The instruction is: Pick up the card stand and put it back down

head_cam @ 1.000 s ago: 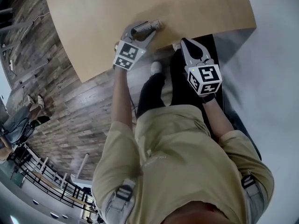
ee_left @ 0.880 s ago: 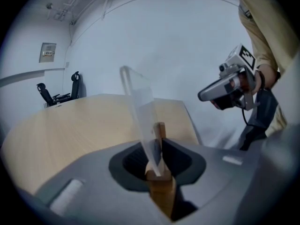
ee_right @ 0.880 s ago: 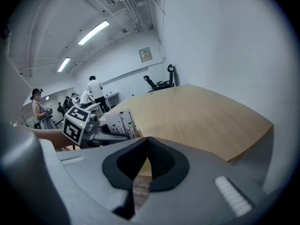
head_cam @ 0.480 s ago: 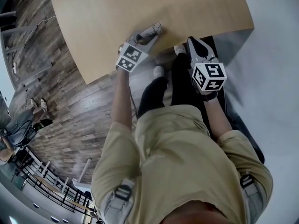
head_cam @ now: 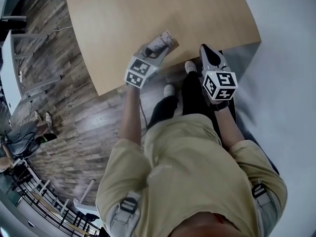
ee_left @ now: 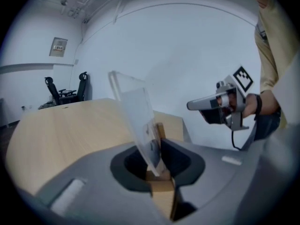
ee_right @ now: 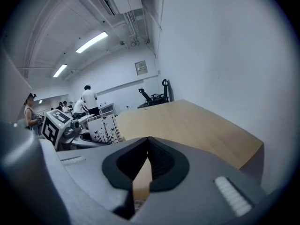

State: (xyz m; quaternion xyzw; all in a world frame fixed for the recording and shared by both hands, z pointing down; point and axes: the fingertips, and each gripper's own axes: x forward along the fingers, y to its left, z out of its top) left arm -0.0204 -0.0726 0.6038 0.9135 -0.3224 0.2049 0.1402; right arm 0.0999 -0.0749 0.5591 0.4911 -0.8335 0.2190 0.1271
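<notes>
The card stand [head_cam: 165, 41] is a clear upright panel [ee_left: 136, 111] in a small wooden base [ee_left: 161, 134]. My left gripper [head_cam: 157, 47] is shut on it near the base and holds it tilted just above the near edge of the light wooden table [head_cam: 148, 9]. The left gripper view shows the left gripper's [ee_left: 157, 149] pads pressing on the panel and base. My right gripper [head_cam: 205, 51] hovers to the right, off the table's edge, shut with nothing between its jaws; the right gripper view shows the right gripper's [ee_right: 148, 142] tips touching.
The table top [ee_right: 187, 125] is bare. Office chairs [ee_left: 65, 90] stand at its far end. Wood-plank floor [head_cam: 64, 107] lies left of the table and a grey wall [head_cam: 286, 58] to the right. Several people [ee_right: 88, 100] stand by white furniture in the background.
The left gripper has closed on the card stand and raised it off the table's edge, now tilted and nearer the head camera. The right gripper has stayed beside the table edge.
</notes>
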